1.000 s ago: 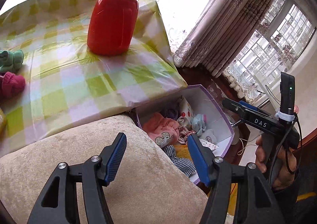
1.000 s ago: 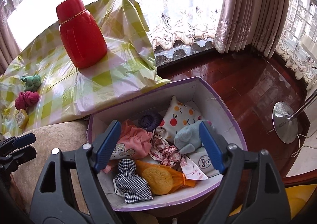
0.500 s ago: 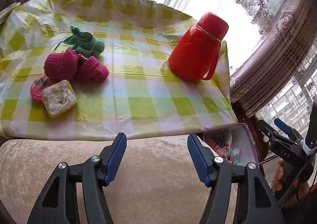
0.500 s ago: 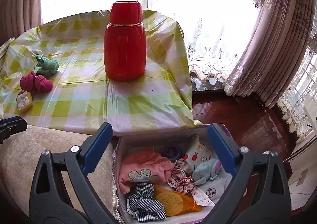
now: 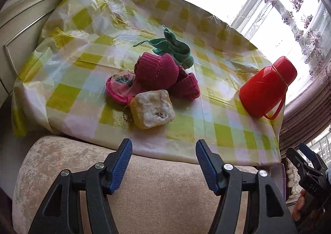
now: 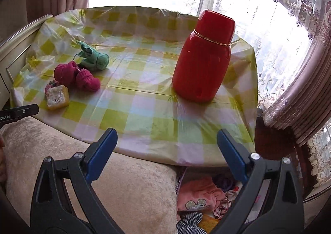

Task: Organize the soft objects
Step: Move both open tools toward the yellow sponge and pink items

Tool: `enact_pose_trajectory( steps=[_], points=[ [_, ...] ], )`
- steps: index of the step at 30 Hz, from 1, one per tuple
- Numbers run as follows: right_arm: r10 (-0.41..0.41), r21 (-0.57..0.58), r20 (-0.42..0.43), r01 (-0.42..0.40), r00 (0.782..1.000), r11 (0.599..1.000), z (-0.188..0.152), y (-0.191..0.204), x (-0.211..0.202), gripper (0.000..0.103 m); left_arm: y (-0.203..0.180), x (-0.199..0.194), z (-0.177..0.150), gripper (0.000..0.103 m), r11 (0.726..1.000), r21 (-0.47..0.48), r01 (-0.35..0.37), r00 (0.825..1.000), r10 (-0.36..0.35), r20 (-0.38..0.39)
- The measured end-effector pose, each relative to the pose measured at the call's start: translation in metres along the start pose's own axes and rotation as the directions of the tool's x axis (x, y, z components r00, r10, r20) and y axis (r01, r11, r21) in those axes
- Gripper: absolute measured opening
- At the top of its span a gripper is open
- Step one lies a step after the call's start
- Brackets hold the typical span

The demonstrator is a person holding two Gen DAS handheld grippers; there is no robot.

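Pouch [image 5: 119,89]: round, pink, lay flat at the left of the pile on the bench [image 5: 82,81].
Sponge [image 5: 153,108]: yellow block, white crumbly top, nearest the left tool [image 5: 163,162].
Red socks [image 5: 165,74]: ribbed, bundled, behind the sponge.
Green sock [image 5: 175,49]: farthest back.
Left tool: half open, empty, short of the pile.
Right tool [image 6: 166,153]: wide, empty, well apart from it.
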State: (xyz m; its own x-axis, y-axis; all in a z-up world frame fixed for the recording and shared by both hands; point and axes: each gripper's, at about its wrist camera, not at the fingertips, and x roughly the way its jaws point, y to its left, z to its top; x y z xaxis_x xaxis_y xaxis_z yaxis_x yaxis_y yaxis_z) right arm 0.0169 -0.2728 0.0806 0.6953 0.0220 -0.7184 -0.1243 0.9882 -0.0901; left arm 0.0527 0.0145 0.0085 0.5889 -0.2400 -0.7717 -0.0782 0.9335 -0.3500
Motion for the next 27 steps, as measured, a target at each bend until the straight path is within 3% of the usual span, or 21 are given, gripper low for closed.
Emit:
enact_pose_trajectory(
  steps=[5,11,18,22,27],
  points=[
    [0.144,0.022,-0.019,-0.143,0.989,0.989,0.011,0.025,0.024,0.098,0.014,0.009,0.008,0.065,0.999,-0.04,-0.002,1.0,0.002,-0.004],
    [0.216,0.008,-0.054,-0.216,0.975,0.976,0.021,0.052,0.053,0.098,0.021,0.023,0.019,0.065,0.995,-0.102,0.01,1.0,-0.012,-0.018],
    [0.23,-0.013,-0.079,-0.232,0.97,0.973,0.034,0.069,0.079,0.098,0.014,0.047,0.034,0.065,0.992,-0.125,-0.022,0.998,0.015,-0.055],
    [0.231,-0.007,-0.079,-0.232,0.97,0.973,0.041,0.069,0.089,0.098,0.009,0.06,0.042,0.075,0.989,-0.132,-0.066,0.996,0.056,-0.074],
    [0.208,-0.001,-0.081,-0.209,0.975,0.978,0.048,0.066,0.101,0.098,0.0,0.073,0.052,0.078,0.979,-0.144,-0.142,0.988,0.13,-0.089]
  ],
)
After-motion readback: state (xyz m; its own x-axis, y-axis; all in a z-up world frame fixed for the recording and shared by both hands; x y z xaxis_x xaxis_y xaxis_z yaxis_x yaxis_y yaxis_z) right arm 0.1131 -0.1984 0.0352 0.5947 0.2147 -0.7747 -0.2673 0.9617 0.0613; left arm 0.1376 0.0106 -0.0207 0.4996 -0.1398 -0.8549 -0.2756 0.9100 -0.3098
